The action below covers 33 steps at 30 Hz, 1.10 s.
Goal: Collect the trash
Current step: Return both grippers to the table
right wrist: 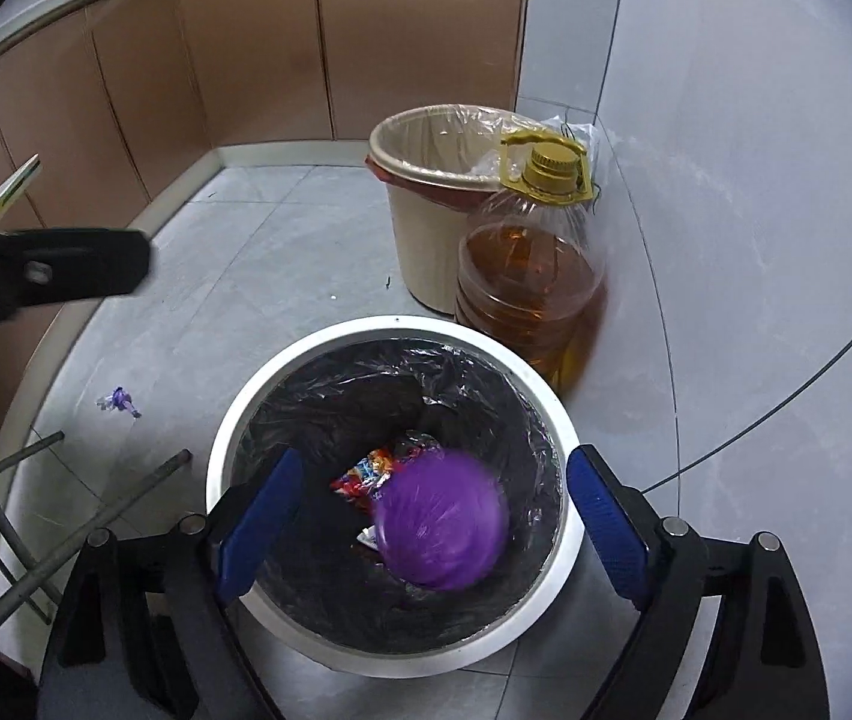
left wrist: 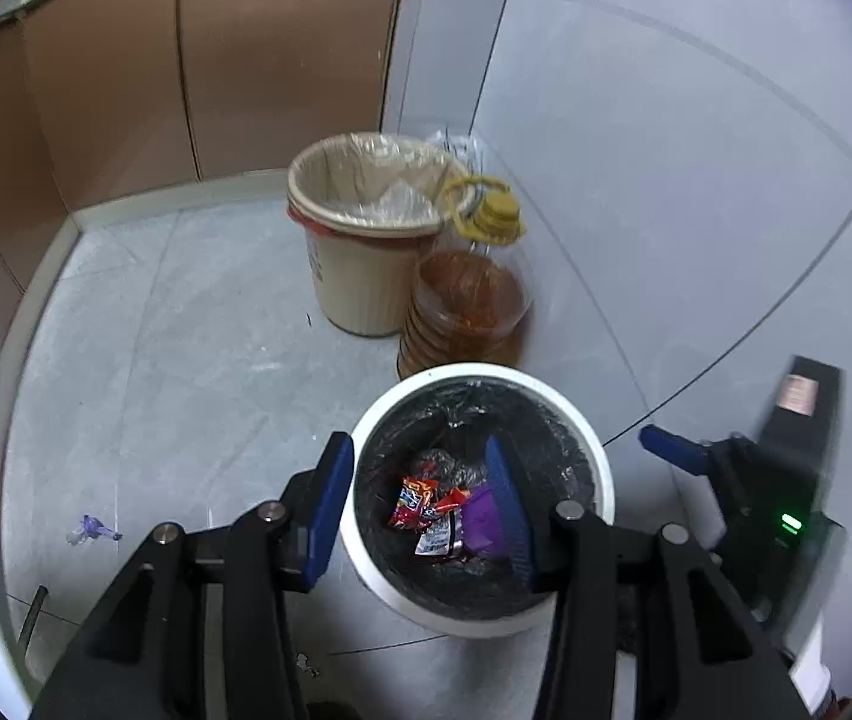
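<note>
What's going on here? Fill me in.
A person with a gripper in each hand is collecting trash. Both the left gripper and the right gripper hang open over the white bin with the black liner. A purple wrapper, blurred in the right wrist view, is inside the bin above red snack wrappers. One small purple wrapper is on the floor. A beige bin and a cooking-oil jug stand behind.

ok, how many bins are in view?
2. The white bin with a black liner is right under both grippers; the beige bin with a clear liner stands farther back by the wall, beside the oil jug. No others visible.
</note>
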### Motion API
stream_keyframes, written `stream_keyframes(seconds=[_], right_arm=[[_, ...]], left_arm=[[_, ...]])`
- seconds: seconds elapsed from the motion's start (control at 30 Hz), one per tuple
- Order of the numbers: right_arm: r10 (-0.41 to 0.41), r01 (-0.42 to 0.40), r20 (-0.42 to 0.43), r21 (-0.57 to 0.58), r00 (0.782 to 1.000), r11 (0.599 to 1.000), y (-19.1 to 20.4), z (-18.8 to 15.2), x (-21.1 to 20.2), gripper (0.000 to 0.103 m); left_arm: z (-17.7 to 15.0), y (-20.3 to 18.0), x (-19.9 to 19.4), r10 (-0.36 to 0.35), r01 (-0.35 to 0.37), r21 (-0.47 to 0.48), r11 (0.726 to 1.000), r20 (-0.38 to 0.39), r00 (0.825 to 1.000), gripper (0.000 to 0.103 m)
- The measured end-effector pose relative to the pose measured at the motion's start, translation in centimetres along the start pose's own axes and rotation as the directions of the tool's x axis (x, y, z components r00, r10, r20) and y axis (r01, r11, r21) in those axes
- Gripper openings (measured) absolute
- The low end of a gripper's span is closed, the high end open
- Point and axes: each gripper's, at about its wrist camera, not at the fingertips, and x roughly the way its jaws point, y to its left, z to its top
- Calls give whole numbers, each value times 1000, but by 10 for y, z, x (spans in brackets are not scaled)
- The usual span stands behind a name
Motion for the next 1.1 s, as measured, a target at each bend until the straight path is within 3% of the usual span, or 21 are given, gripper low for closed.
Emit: stream_keyframes(seconds=[0.23, 0.33, 0.67, 0.9, 1.1], right_arm=[[48, -48, 54, -2, 997, 999, 24, -1, -44, 90], [92, -91, 90, -19, 992, 996, 43, -2, -75, 89], [238, -210, 194, -154, 952, 965, 138, -5, -186, 82], [350, -290, 210, -270, 913, 918, 211, -4, -239, 82], [415, -335, 183, -350, 891, 875, 266, -7, -254, 82]], left_arm=[[-30, 22, -105, 44, -37, -46, 998, 165, 985, 44], [-49, 36, -151, 85, -71, -72, 995, 219, 972, 50], [-129, 97, -266, 212, -173, -150, 973, 303, 929, 52], [-197, 156, -329, 356, -289, -241, 927, 319, 878, 56], [-251, 210, -366, 459, -355, -346, 868, 288, 841, 56]])
